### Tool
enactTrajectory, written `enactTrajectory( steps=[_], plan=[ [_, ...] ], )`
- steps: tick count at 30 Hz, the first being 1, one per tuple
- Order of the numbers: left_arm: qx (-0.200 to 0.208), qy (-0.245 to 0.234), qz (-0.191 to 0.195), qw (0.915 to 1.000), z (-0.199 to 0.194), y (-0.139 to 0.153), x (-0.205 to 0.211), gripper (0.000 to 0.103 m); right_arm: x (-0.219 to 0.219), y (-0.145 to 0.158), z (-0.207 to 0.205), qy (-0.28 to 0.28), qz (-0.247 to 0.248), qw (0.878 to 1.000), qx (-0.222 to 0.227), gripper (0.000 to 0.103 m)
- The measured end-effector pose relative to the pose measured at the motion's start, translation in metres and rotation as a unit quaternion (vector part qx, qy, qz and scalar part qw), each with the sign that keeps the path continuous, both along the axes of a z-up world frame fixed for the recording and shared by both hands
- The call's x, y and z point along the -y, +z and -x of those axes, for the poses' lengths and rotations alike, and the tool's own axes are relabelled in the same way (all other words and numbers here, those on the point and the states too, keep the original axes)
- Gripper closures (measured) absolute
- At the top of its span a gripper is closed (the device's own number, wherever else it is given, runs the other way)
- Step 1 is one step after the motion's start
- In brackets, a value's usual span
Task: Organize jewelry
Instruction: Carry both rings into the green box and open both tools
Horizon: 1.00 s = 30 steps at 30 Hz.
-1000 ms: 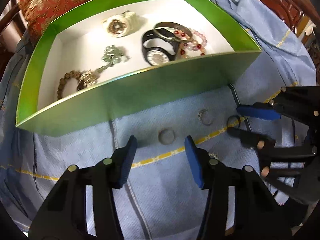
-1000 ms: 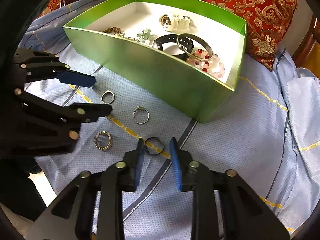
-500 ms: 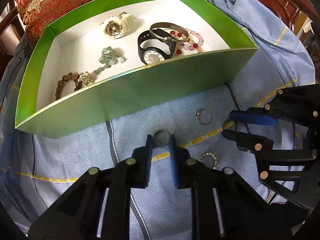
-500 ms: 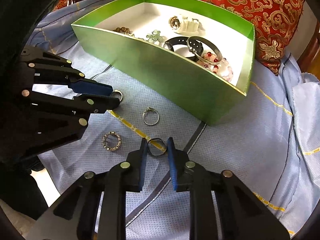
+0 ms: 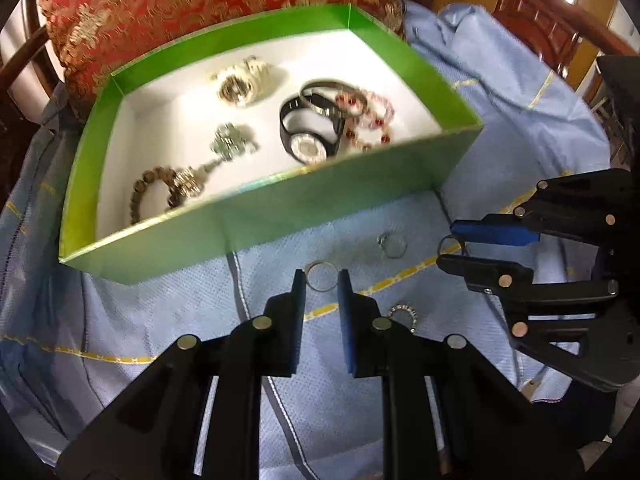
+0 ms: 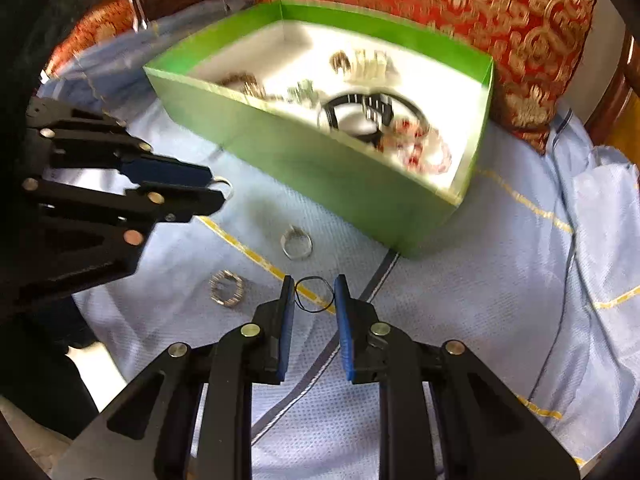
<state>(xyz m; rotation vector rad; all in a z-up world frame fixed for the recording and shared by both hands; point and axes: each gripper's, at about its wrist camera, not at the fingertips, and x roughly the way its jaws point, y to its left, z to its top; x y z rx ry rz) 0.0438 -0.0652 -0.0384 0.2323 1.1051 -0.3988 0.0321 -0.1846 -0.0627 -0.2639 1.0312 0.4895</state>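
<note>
My left gripper is shut on a plain silver ring and holds it a little above the blue cloth, in front of the green box. In the right wrist view the left gripper shows at the left with the silver ring at its tips. My right gripper is shut on a thin dark ring close over the cloth. From the left wrist view the right gripper is at the right with the dark ring between its tips.
The green box has a white floor with watches, bracelets and bead strings. A stone-set ring and a beaded ring lie loose on the cloth between the grippers. A red and gold cushion and dark wooden chair parts stand behind.
Both grippers have closed, the left on the silver ring and the right on the dark ring. The left gripper has risen with its ring, so more of the box floor shows.
</note>
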Motion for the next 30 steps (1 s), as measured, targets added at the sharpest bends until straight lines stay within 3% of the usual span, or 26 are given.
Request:
enactTrajectory(
  steps=[5, 10, 14, 19, 30],
  plan=[
    [0.034, 0.008, 0.038, 0.9987, 0.001, 0.043, -0.008, 0.087, 0.010, 0.053, 0.003, -0.007, -0.068, 0.996, 0.052, 0.082],
    [0.056, 0.025, 0.032, 0.9976, -0.042, 0.067, -0.010, 0.087, 0.011, 0.088, -0.034, -0.033, -0.097, 0.991, 0.085, 0.082],
    [0.045, 0.054, 0.013, 0.9975, -0.087, 0.055, -0.017, 0.087, 0.006, 0.077, -0.079, -0.062, -0.081, 0.992, 0.079, 0.082],
    [0.024, 0.096, 0.003, 0.9951, -0.126, 0.032, -0.032, 0.087, 0.009, 0.052, -0.109, -0.090, -0.095, 0.990, 0.055, 0.082],
    [0.043, 0.121, -0.007, 0.9917, -0.131, 0.023, -0.042, 0.087, 0.003, 0.040, -0.115, -0.099, -0.074, 0.991, 0.059, 0.083]
  ],
)
